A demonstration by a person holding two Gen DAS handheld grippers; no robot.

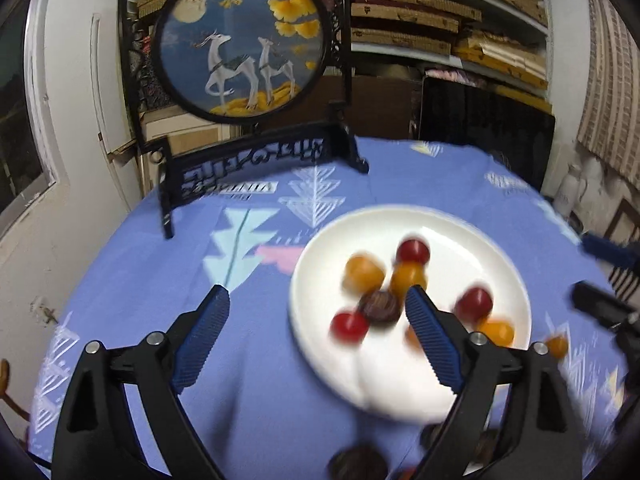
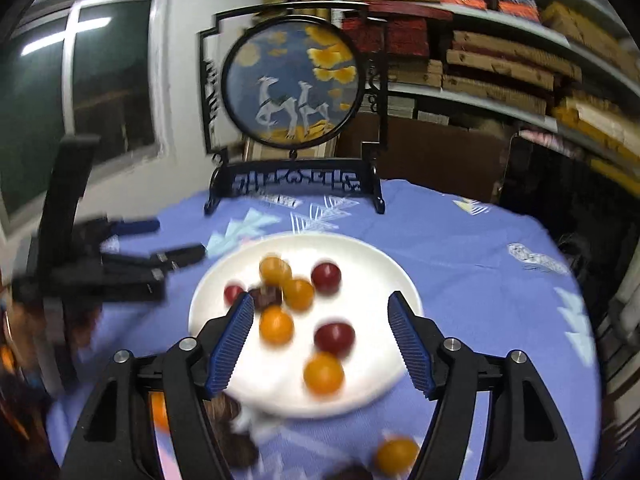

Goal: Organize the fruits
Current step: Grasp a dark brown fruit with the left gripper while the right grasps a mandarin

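A white plate [image 1: 400,376] [image 2: 376,264] on the blue patterned cloth holds several small round fruits: red ones [image 1: 413,251] [image 2: 334,338], orange ones [image 1: 364,273] [image 2: 276,325] and a dark brown one [image 1: 379,306] [image 2: 267,295]. My left gripper [image 1: 318,300] hovers open over the plate's left edge with nothing between its fingers. Over the near half of the plate my right gripper [image 2: 320,306] is open too, and fruits lie on the plate below the gap, untouched. Loose fruits rest on the cloth near the front: an orange one [image 2: 396,455] and dark ones [image 1: 358,462] [image 2: 234,446].
A round framed deer picture on a black stand [image 1: 240,40] [image 2: 292,80] stands at the back of the table. Shelves of stacked boxes [image 1: 448,20] fill the wall behind. The other gripper shows at each view's side [image 1: 608,280] [image 2: 120,264]. A window [image 2: 80,92] is at left.
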